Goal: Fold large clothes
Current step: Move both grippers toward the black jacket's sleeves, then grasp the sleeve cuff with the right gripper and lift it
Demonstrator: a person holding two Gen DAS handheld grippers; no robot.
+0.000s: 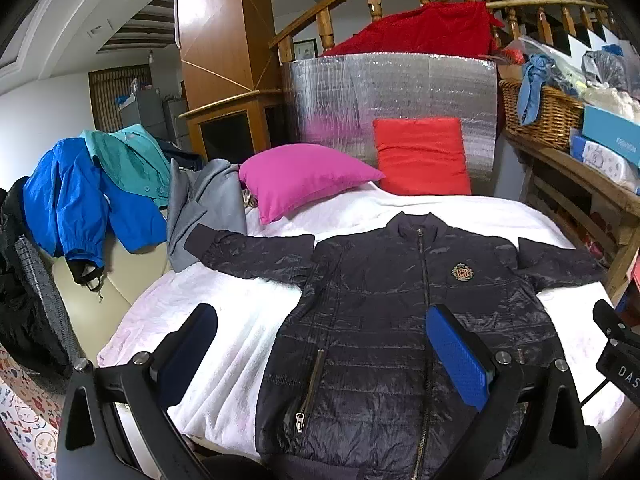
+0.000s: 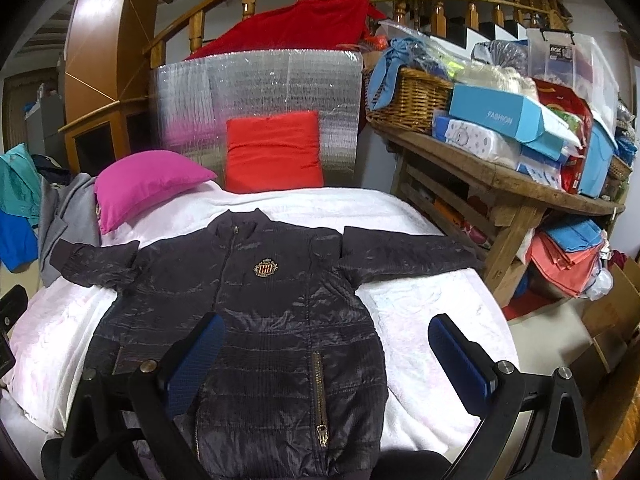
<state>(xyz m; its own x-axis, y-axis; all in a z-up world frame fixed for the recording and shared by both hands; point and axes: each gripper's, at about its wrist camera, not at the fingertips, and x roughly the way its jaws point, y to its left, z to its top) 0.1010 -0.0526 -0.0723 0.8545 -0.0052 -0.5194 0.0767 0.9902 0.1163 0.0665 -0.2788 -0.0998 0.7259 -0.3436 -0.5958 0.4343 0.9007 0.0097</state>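
A dark navy quilted jacket lies flat, front up and zipped, on the white bed cover, both sleeves spread out sideways. It has a gold crest on the chest. My left gripper is open and empty, hovering above the jacket's lower left side. The jacket also fills the middle of the right wrist view. My right gripper is open and empty above the jacket's lower right side, over a zip pocket. Nothing is held.
A magenta pillow and a red pillow lie at the head of the bed. Blue, teal and grey clothes are piled at the left. A cluttered wooden bench with a wicker basket stands at the right.
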